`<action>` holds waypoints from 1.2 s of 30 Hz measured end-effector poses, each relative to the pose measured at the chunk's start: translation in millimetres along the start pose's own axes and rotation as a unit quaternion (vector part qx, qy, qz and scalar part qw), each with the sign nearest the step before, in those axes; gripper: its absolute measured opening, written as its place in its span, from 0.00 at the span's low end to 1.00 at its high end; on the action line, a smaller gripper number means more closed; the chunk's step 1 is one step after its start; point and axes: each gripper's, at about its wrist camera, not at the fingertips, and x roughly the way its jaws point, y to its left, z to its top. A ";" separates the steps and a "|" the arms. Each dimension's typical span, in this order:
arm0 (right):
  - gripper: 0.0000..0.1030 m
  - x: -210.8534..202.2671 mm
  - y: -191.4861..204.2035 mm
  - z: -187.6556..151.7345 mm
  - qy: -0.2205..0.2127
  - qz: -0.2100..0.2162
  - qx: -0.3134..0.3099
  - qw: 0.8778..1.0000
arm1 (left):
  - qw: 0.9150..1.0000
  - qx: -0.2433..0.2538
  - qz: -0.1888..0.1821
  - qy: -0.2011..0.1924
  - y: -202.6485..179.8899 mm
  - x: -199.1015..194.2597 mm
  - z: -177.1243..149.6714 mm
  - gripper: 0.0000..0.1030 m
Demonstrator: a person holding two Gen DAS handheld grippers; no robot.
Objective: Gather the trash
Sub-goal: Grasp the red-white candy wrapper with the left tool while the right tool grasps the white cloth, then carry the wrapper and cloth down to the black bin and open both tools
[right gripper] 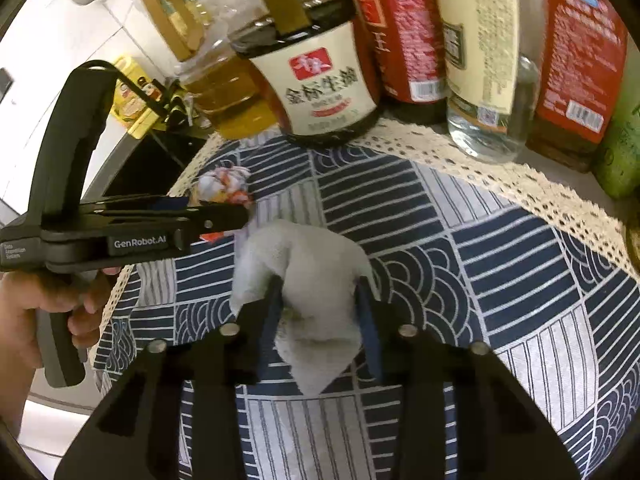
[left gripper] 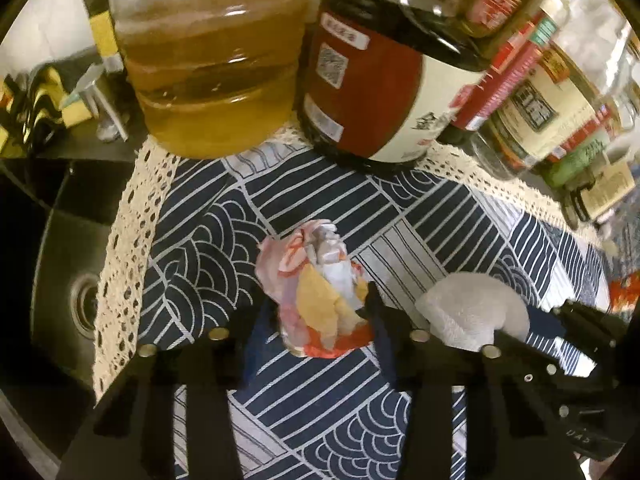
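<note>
Left gripper (left gripper: pixel 320 320) was clamped on the crumpled pink-and-orange wrapper (left gripper: pixel 316 292) near the navy patterned cloth's (left gripper: pixel 304 396) lace edge, right gripper (right gripper: pixel 320 320) squeezed the white tissue wad (right gripper: pixel 308 280), only its view showed the hand (right gripper: pixel 24 308).

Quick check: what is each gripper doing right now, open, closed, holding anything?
Left gripper: closed on the crumpled wrapper.
Right gripper: closed on the white tissue.

Warm indoor light, heavy fisheye bending (edges blurred), glare on bottles (left gripper: pixel 208 60).
</note>
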 end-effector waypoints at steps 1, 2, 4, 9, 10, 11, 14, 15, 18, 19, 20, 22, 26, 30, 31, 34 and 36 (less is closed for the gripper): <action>0.33 -0.5 -0.2 -0.4 -0.001 0.001 -0.001 1.000 | 1.000 -0.003 -0.003 -0.002 0.6 -0.4 0.8 0.38; 0.32 -0.9 -0.9 -0.6 -0.001 0.002 0.000 1.000 | 1.000 0.000 -0.003 -0.003 0.6 -0.8 1.2 0.37; 0.30 -2.1 -1.2 -1.3 -0.004 0.004 -0.001 1.000 | 1.000 0.004 -0.002 -0.005 0.2 -1.4 1.5 0.36; 0.24 -8.8 -1.2 -1.9 -0.013 0.008 0.005 1.000 | 1.000 0.009 -0.004 -0.016 -2.1 -9.3 0.9 0.36; 0.23 -9.9 -0.9 -1.8 -0.015 0.008 0.006 1.000 | 1.000 0.009 -0.006 -0.018 -1.9 -12.0 -1.1 0.36; 0.23 -12.5 -0.6 -2.5 -0.018 0.010 0.008 1.000 | 1.000 0.009 -0.007 -0.019 -1.8 -14.4 -3.1 0.36; 0.22 -21.1 0.9 -5.7 -0.027 0.011 0.012 1.000 | 1.000 0.015 -0.010 -0.025 -2.7 -23.7 -11.3 0.36; 0.22 -24.3 1.5 -6.8 -0.030 0.012 0.015 0.999 | 0.999 0.017 -0.009 -0.027 -3.6 -26.8 -13.9 0.36; 0.22 -35.0 6.7 -12.4 -0.041 0.006 0.017 0.999 | 0.999 0.032 -0.013 -0.036 -5.3 -36.2 -25.1 0.36; 0.22 -37.2 7.8 -14.0 -0.043 0.004 0.020 0.999 | 0.999 0.033 -0.016 -0.037 -4.5 -37.7 -27.9 0.36; 0.22 -40.4 9.9 -16.8 -0.046 0.001 0.021 0.999 | 0.998 0.036 -0.020 -0.040 -4.5 -41.7 -33.2 0.36; 0.22 -46.5 13.8 -22.2 -0.049 -0.007 0.024 0.999 | 0.998 0.040 -0.026 -0.044 -4.3 -47.5 -38.1 0.36; 0.22 -62.7 24.7 -36.6 -0.062 -0.028 0.036 0.997 | 0.996 0.056 -0.046 -0.058 -2.8 -66.9 -55.1 0.36; 0.22 -76.4 36.4 -52.7 -0.076 -0.050 0.051 0.995 | 0.993 0.073 -0.063 -0.067 -5.9 -77.9 -72.3 0.36; 0.22 -79.5 39.0 -57.0 -0.078 -0.055 0.056 0.994 | 0.992 0.078 -0.067 -0.070 -5.2 -82.5 -77.6 0.36; 0.22 -90.4 50.7 -74.6 -0.083 -0.073 0.072 0.991 | 0.989 0.090 -0.086 -0.074 -2.8 -93.9 -94.4 0.36; 0.22 -96.4 56.8 -85.5 -0.083 -0.078 0.083 0.990 | 0.987 0.098 -0.110 -0.062 -3.5 -98.4 -107.7 0.36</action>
